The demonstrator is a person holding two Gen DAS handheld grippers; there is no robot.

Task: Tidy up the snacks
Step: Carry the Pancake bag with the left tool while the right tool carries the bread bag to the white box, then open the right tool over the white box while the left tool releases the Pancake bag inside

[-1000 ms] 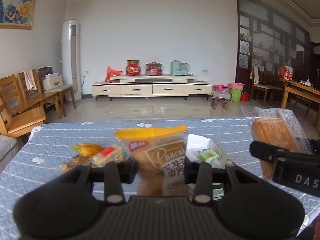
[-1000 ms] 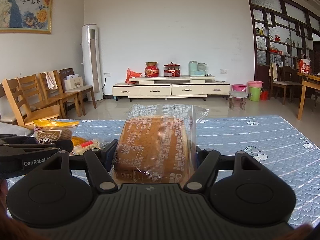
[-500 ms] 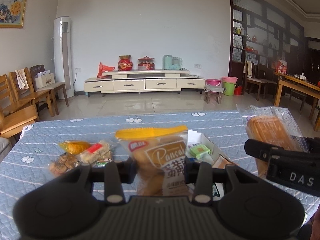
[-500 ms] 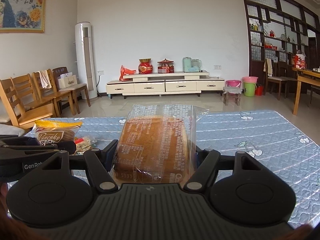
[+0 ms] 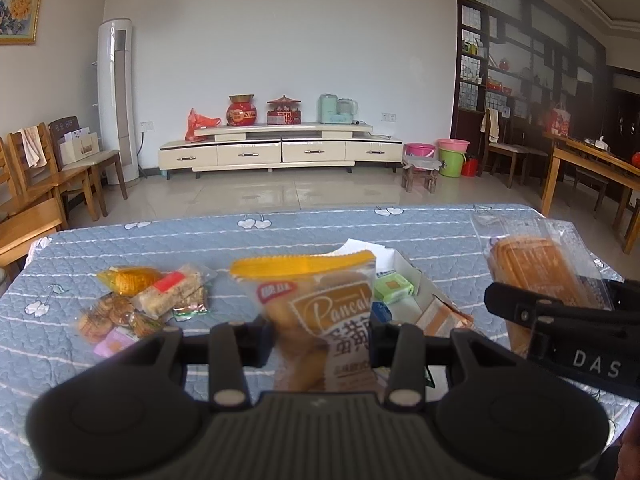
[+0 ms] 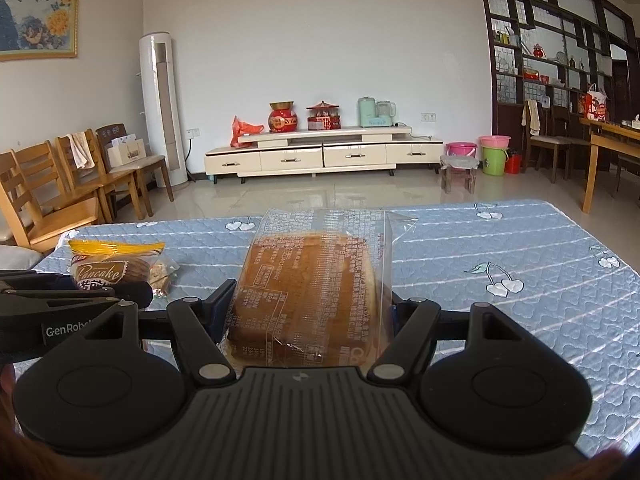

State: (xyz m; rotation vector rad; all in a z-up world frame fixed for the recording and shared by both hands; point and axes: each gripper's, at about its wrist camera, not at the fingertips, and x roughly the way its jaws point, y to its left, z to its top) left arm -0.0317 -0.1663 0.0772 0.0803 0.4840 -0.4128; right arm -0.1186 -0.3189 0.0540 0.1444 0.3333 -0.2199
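Observation:
My left gripper [image 5: 322, 334] is shut on a pancake packet [image 5: 320, 312] with a yellow top seal, held upright above the blue quilted table [image 5: 248, 240]. My right gripper [image 6: 306, 308] is shut on a clear bag of brown sliced cake [image 6: 312, 288], also held up off the table. In the left wrist view that cake bag [image 5: 536, 272] and the right gripper [image 5: 560, 320] show at the right. In the right wrist view the pancake packet [image 6: 114, 266] and left gripper [image 6: 80, 300] show at the left.
A white open box [image 5: 404, 276] with small green and blue packets lies on the table behind the pancake packet. A heap of loose snacks [image 5: 148, 300] lies to the left. Wooden chairs [image 5: 44, 188] stand past the table's left edge.
The left gripper with the pancake packet has shifted, so the loose snacks and white box now sit lower and fuller in its view. The right gripper and cake bag stay put.

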